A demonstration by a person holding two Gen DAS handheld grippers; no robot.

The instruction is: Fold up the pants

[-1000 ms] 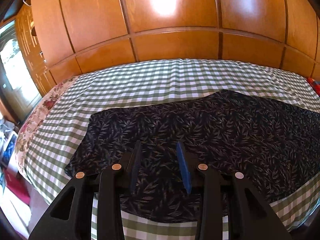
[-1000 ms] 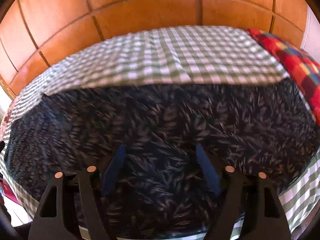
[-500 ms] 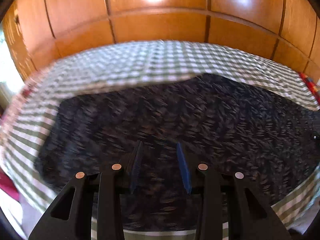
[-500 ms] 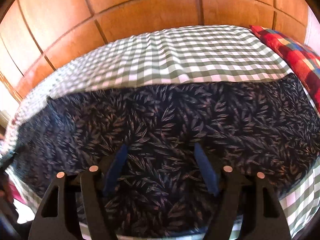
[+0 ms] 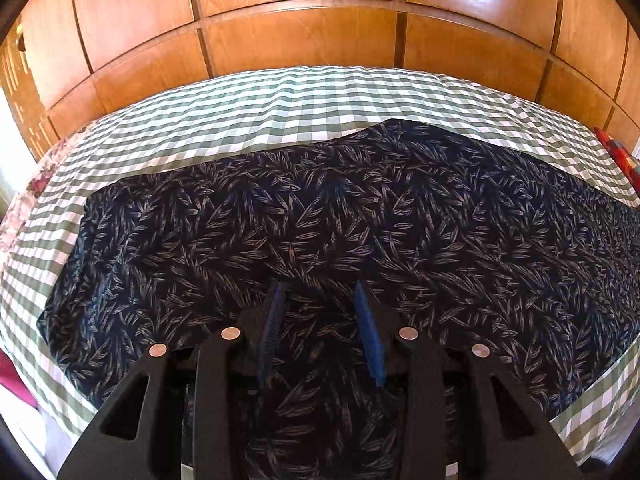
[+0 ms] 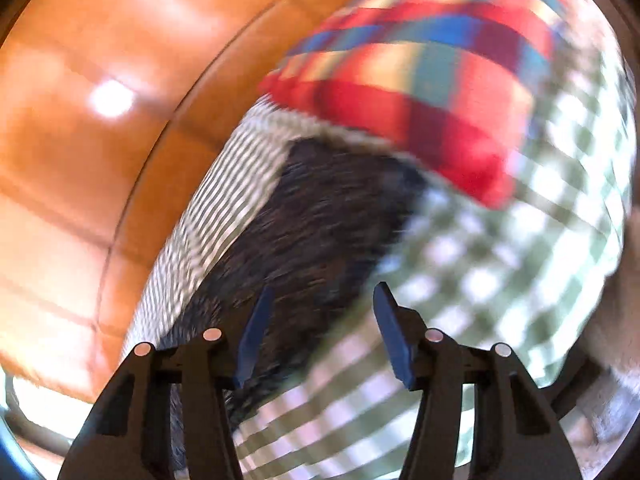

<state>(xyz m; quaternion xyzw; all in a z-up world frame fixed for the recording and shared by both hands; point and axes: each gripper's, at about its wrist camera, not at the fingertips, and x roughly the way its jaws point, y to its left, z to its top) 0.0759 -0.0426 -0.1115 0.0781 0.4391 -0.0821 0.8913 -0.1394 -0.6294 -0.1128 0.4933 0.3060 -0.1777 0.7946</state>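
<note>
I see the dark navy leaf-print pants (image 5: pixel 320 216) lying flat across the bed's green-and-white checked sheet (image 5: pixel 280 104), in front of the glossy orange-brown wooden wardrobe panels (image 5: pixel 304 36). My left tool (image 5: pixel 320 300) hangs over the pants' near edge, its blue pads partly apart and closed on nothing. My right tool (image 6: pixel 322 300) appears in a blurred, tilted view over one end of the pants (image 6: pixel 312 220), where dark cloth meets the sheet (image 6: pixel 480 280); its jaws have just been closing, yet the gap is empty and the pads press on no cloth. A red, blue and yellow checked pillow (image 6: pixel 420 92) lies just beyond that end of the pants.
</note>
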